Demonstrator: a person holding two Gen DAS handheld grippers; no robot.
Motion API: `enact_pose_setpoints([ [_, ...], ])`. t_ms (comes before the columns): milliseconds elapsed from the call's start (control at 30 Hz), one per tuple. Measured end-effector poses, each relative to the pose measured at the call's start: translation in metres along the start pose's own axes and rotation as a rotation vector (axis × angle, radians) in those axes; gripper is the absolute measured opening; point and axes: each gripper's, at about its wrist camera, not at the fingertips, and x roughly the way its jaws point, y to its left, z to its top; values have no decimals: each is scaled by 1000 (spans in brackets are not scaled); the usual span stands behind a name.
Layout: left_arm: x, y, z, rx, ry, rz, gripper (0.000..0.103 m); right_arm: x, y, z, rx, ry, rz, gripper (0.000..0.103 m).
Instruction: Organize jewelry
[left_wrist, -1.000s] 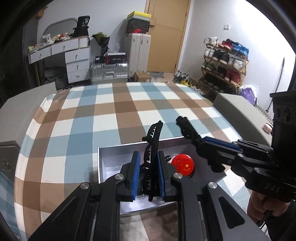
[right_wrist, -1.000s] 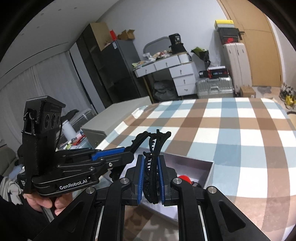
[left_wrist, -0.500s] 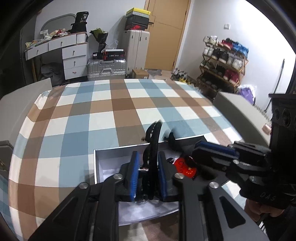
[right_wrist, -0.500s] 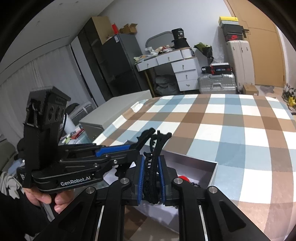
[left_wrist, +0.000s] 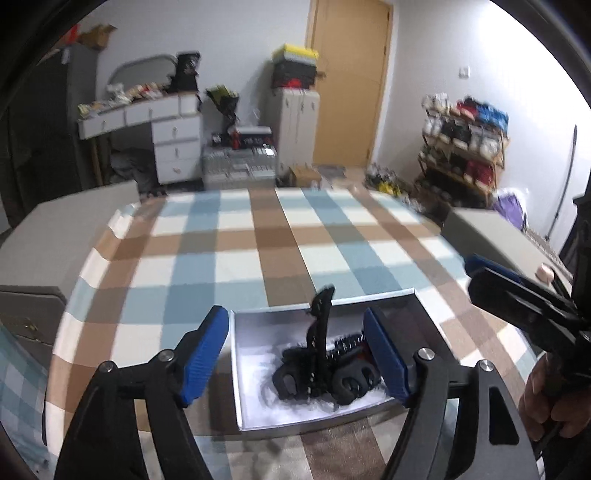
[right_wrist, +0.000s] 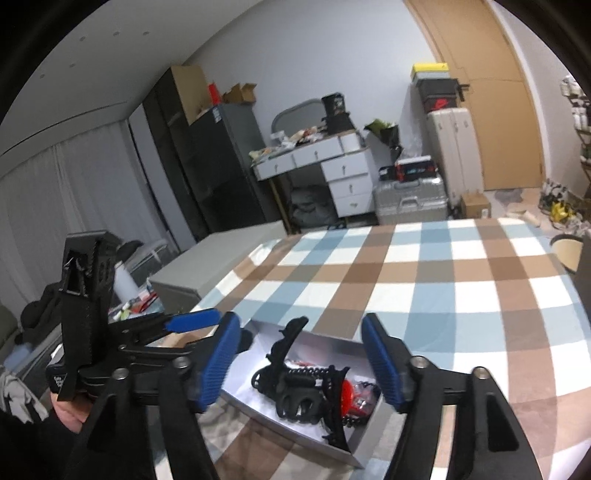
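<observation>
A checked cloth in blue, brown and white (left_wrist: 280, 240) covers the table. Beyond its far edge stands a white desk with drawers (left_wrist: 173, 136), cluttered on top. Right of the desk sits a silver suitcase (left_wrist: 236, 166), then a wooden door (left_wrist: 351, 81). Further right of the door, a shoe rack (left_wrist: 461, 147) lines the wall.

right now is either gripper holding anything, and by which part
Nothing is held. The left gripper and right gripper are both open, and the black hair claw sits free in the white box.
</observation>
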Motion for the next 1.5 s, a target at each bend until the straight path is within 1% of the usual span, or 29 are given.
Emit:
enact_pose_setpoints([
  [33,-4,1,1,-6,-24,11,74,-6,1,1,2,-20,-12,83],
  [67,-10,1,2,-14,-55,35,79,-9,1,2,1,-34,-19,85],
  [133,-17,3,4,-27,-106,91,86,-19,4,4,-9,-73,-42,96],
  [167,-24,3,4,-32,-149,135,87,-24,7,4,-19,-97,-57,99],
  [200,-28,3,4,-33,-176,157,87,-28,8,5,-27,-115,-66,101],
  [233,-32,3,4,-32,-202,176,90,-34,12,6,-40,-142,-75,103],
  [267,-37,2,4,-32,-225,195,98,-39,14,6,-49,-158,-80,103],
  [300,-41,2,4,-32,-244,215,101,-42,16,6,-59,-172,-85,103],
  [367,-49,-1,4,-27,-285,248,102,-49,21,7,-78,-200,-96,103],
  [400,-51,-2,3,-22,-291,255,102,-52,22,7,-86,-217,-97,103],
  [500,-55,-5,1,-11,-297,263,102,-65,28,4,-101,-281,-97,103],
  [567,-59,-6,-2,-19,-319,272,102,-74,32,0,-120,-338,-112,103],
  [633,-64,-8,-5,-23,-346,283,102,-80,35,-4,-142,-377,-134,103],
  [700,-71,-10,-9,-19,-383,289,102,-85,37,-8,-150,-399,-155,103],
  [833,-75,-12,-16,-10,-423,307,102,-91,36,-16,-144,-433,-167,103],
  [900,-74,-10,-20,-14,-437,322,102,-91,36,-20,-149,-440,-179,103],
  [967,-72,-7,-25,-14,-443,321,102,-90,36,-23,-154,-443,-185,103],
  [1067,-62,-2,-33,0,-439,341,102,-86,35,-31,-168,-444,-196,103],
  [1167,-59,-1,-39,8,-445,361,102,-78,33,-37,-184,-420,-207,103],
  [1367,-47,12,-45,-38,-425,359,102,-61,24,-47,-198,-365,-232,103],
  [1500,-36,18,-50,-51,-411,357,102,-48,22,-54,-221,-315,-241,103],
])
